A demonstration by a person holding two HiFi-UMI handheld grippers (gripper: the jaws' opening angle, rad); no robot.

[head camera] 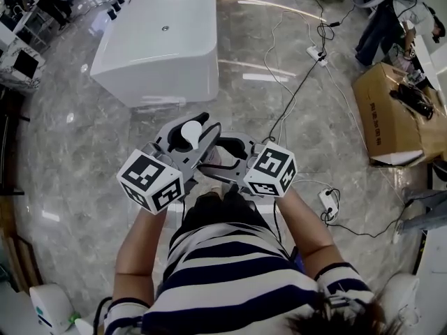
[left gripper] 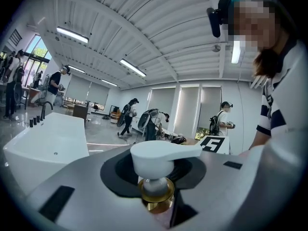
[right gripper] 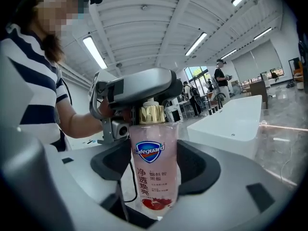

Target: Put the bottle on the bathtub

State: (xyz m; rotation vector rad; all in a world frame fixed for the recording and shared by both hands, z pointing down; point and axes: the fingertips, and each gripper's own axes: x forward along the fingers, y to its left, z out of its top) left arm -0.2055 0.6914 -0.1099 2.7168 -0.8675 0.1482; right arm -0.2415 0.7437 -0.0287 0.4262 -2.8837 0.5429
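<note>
A clear pink soap bottle (right gripper: pixel 153 165) with a gold collar and a white pump head (left gripper: pixel 163 155) hangs upright between both grippers in front of me. My left gripper (left gripper: pixel 156 177) is shut on the bottle's neck just under the pump; in the head view it (head camera: pixel 190 135) covers the bottle from above. My right gripper (right gripper: pixel 154 167) stands open with the bottle's body between its jaws, and the pads do not press on it. The white bathtub (head camera: pixel 157 40) stands on the marble floor some way ahead, also showing as bathtub (right gripper: pixel 231 121) and bathtub (left gripper: pixel 48 143).
A cardboard box (head camera: pixel 394 117) sits at the right, with cables and a power strip (head camera: pixel 316 53) across the floor and another strip (head camera: pixel 328 201) near my right arm. Several people stand in the room beyond the tub.
</note>
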